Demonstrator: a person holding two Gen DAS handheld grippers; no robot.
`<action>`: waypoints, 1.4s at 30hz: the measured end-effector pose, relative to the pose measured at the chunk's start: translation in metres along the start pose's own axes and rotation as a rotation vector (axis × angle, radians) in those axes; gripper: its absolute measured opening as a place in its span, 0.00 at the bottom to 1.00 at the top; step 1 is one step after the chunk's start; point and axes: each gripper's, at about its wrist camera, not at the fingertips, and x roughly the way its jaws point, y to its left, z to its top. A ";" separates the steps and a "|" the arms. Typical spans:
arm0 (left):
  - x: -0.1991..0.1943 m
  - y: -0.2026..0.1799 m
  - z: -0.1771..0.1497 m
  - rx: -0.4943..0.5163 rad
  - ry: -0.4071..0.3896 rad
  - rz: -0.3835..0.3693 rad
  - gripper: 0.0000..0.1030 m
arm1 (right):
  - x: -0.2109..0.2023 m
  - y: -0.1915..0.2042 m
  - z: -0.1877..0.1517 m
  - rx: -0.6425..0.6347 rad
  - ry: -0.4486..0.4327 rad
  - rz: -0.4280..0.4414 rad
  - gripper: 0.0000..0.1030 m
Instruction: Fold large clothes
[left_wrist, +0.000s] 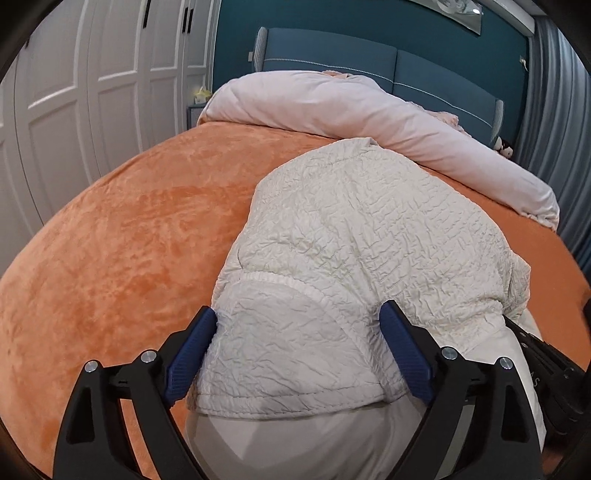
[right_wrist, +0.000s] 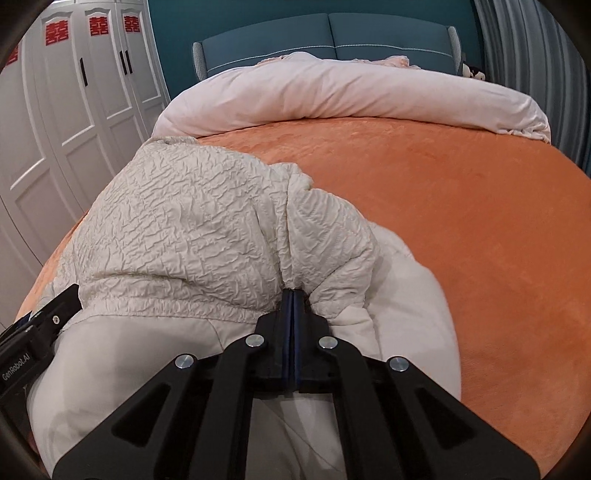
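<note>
A cream crinkle-textured padded jacket (left_wrist: 362, 229) lies partly folded on the orange bed cover (left_wrist: 122, 236). My left gripper (left_wrist: 297, 314) is open, its blue pads either side of a folded cuff or flap at the jacket's near end. In the right wrist view the jacket (right_wrist: 184, 229) fills the left and centre. My right gripper (right_wrist: 292, 293) is shut on a bunched fold of the jacket's textured fabric. The smooth lining (right_wrist: 129, 362) shows beneath. The other gripper's body shows at the left edge (right_wrist: 37, 332).
A rolled pale pink duvet (right_wrist: 351, 96) lies across the head of the bed by the blue headboard (right_wrist: 332, 37). White wardrobe doors (right_wrist: 74, 110) stand on the left, grey curtains (left_wrist: 554, 110) on the right. Orange cover (right_wrist: 461, 206) spreads right of the jacket.
</note>
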 end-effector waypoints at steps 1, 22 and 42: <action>0.002 -0.001 -0.001 0.003 -0.001 0.004 0.87 | 0.000 0.000 0.000 -0.001 0.002 0.002 0.00; -0.116 0.012 -0.069 0.116 0.226 0.151 0.84 | -0.149 -0.002 -0.081 -0.018 0.310 0.036 0.04; -0.183 -0.013 -0.100 0.092 0.214 0.177 0.85 | -0.221 0.021 -0.102 -0.024 0.206 -0.001 0.57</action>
